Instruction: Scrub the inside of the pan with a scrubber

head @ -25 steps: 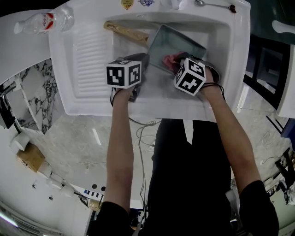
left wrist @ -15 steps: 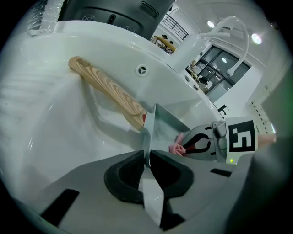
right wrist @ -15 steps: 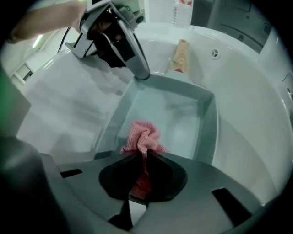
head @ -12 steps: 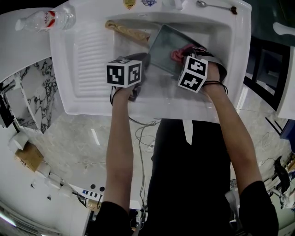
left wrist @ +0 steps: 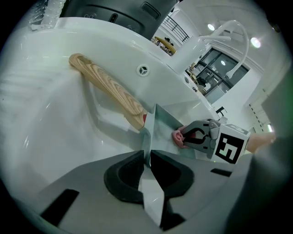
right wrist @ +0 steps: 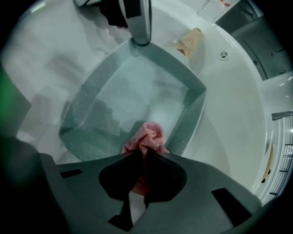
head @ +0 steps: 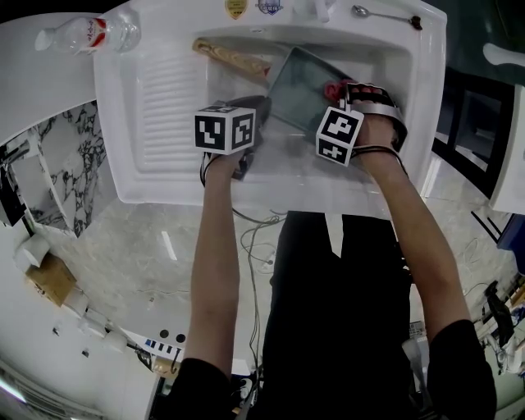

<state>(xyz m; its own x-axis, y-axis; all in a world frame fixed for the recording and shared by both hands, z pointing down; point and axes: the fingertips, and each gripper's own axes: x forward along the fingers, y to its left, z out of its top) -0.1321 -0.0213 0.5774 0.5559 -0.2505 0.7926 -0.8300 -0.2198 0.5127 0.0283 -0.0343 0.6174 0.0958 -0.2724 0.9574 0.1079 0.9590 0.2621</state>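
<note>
1. White sink fills the scene, with a ribbed drainboard on the left and the basin on the right.
2. Down in the basin sits the grey square pan, tilted. Its wooden handle runs from one corner toward the basin's back-left.
3. Inside the pan is the pink mesh scrubber, bunched up and pressed on the inner surface close to a side wall.
4. Right gripper points steeply down into the pan. Its fingers are clamped on the scrubber, and the mesh pokes out past the tips.
5. Left gripper is at the pan's opposite edge, well apart from the scrubber. Its fingers are nearly together and pinch the thin pan wall between the pads.
6. Each gripper's marker cube shows above the basin in the head view, side by side and not touching.
7. Further out, a clear plastic bottle lies on the desk beyond the drainboard, and a spoon rests on the sink's back ledge.
</note>
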